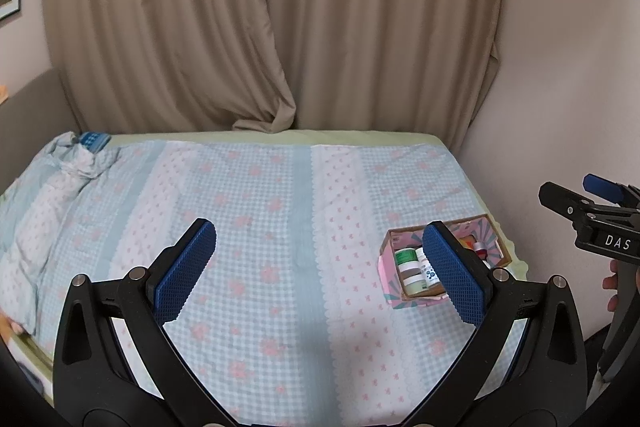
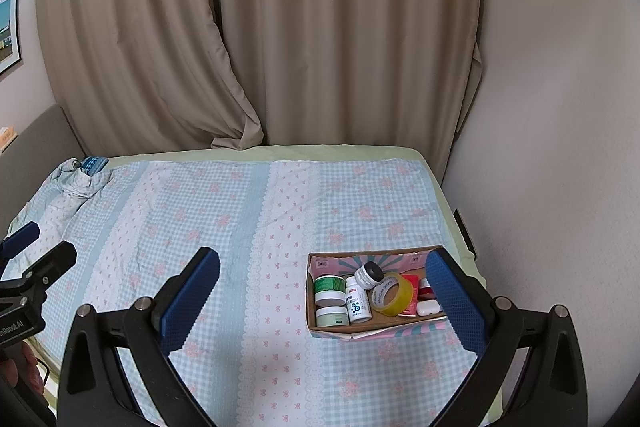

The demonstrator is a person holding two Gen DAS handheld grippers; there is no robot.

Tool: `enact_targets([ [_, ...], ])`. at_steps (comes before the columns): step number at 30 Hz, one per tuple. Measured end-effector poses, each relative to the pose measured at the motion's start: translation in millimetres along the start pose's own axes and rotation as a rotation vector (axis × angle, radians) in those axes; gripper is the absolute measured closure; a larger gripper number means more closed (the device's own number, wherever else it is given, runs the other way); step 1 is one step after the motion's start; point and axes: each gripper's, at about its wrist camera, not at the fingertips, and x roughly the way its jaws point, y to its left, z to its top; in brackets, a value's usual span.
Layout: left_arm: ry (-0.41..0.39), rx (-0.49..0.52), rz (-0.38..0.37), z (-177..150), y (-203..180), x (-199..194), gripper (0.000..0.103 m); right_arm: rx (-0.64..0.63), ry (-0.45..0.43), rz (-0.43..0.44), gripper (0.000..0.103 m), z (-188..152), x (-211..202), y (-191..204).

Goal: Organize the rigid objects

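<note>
Cardboard box [image 2: 374, 327], right of bed [image 2: 240, 227]: jars, bottles, tape roll [image 2: 391, 294] corralled together. Left gripper [image 1: 320, 271], right gripper [image 2: 324, 299]: fingers apart, empty.

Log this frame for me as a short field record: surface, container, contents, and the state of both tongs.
surface: bed with checked floral quilt
container: open cardboard box, near the quilt's right edge
contents: two green-lidded jars, white bottle, small white jar with black cap tilted on top, roll of yellow tape, red packet, white case
left tongs: open, empty, above the quilt
right tongs: open, empty, box partly between the fingers in view
loose items on quilt: none visible
</note>
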Motion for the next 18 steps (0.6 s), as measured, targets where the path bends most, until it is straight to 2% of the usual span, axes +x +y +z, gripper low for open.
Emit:
enact_targets([
  [10, -0.019, -0.002, -0.015, 1.1, -0.9, 0.7, 0.000, 0.000, -0.005, 0.002, 0.000, 2.6, 2.0, -0.3],
  [18, -0.001, -0.031, -0.019, 0.0, 3.2, 5.4, 0.000, -0.001, -0.009, 0.001, 0.000, 3.9, 1.1, -0.6],
])
